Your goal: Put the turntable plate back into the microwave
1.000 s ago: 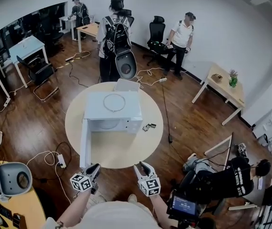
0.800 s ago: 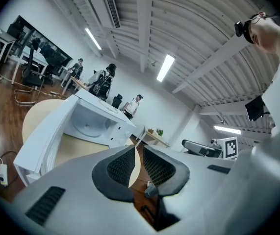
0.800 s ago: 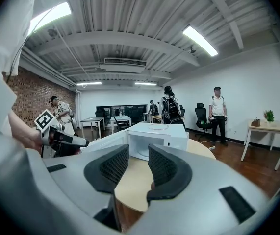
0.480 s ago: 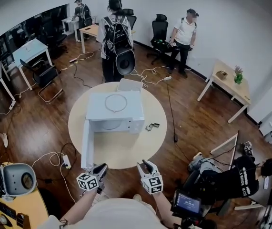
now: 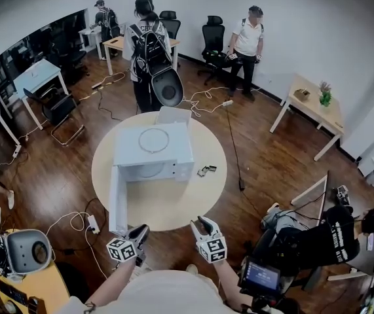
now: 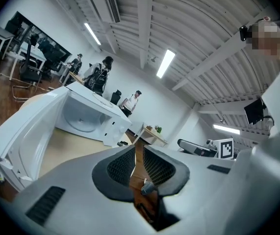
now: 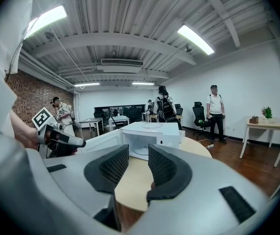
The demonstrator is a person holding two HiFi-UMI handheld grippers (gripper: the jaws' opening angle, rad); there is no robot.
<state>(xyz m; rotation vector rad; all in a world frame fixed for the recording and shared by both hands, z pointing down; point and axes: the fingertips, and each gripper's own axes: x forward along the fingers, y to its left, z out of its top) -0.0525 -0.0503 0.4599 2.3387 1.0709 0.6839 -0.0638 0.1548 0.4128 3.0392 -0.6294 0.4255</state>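
The white microwave (image 5: 155, 154) stands on the round tabletop (image 5: 173, 205) with its door (image 5: 114, 198) swung wide open towards the person's left. The turntable plate (image 5: 154, 140) lies flat on the microwave's top, showing as a thin ring. Both grippers hang off the tabletop's near edge, well short of the microwave. The left gripper (image 5: 141, 229) has its jaws only a thin slit apart, and the right gripper (image 5: 203, 222) has its jaws clearly spread. Both are empty.

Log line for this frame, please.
microwave door open | left gripper jaws narrowly apart, empty | right gripper jaws apart, empty
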